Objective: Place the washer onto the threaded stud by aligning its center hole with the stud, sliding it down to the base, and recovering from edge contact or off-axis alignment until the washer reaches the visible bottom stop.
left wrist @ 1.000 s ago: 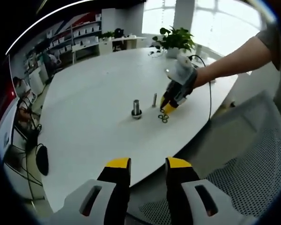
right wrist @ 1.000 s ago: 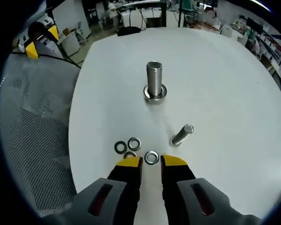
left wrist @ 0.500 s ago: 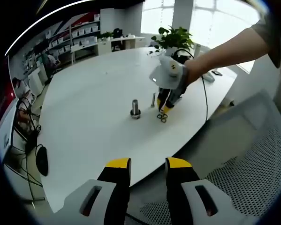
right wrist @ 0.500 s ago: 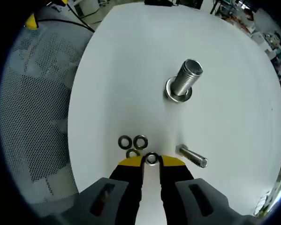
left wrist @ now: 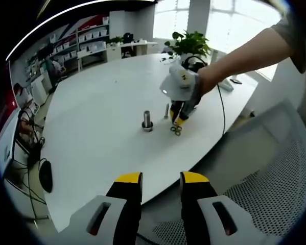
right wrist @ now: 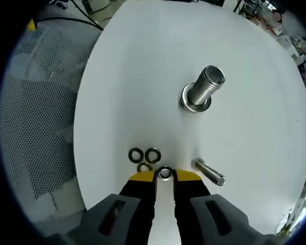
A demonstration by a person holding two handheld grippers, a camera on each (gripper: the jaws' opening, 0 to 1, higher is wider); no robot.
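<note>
In the right gripper view, the right gripper [right wrist: 164, 175] is down at the white table [right wrist: 255, 102], its yellow-tipped jaws drawn close with a washer [right wrist: 165, 172] sitting right between the tips; it looks pinched, though whether it is off the surface I cannot tell. Just beyond the tips lie three more loose washers [right wrist: 144, 157], two side by side and one partly tucked under the left jaw tip. To the right of them a smaller bolt [right wrist: 209, 172] lies on its side, near the gripper. Farther out stands the threaded stud [right wrist: 206, 88], upright on its wide base, well apart from the washer, nothing on its shaft. A mesh chair [right wrist: 35, 107] sits off the table's edge. Over in the left gripper view, the left gripper [left wrist: 161, 179] hangs off the near edge of the table, jaws parted and holding nothing. Out across the table, a person's hand [left wrist: 206, 79] carries the right gripper tip-down over the washers, beside the stud, and a potted plant [left wrist: 191, 43] stands at the far end.
</note>
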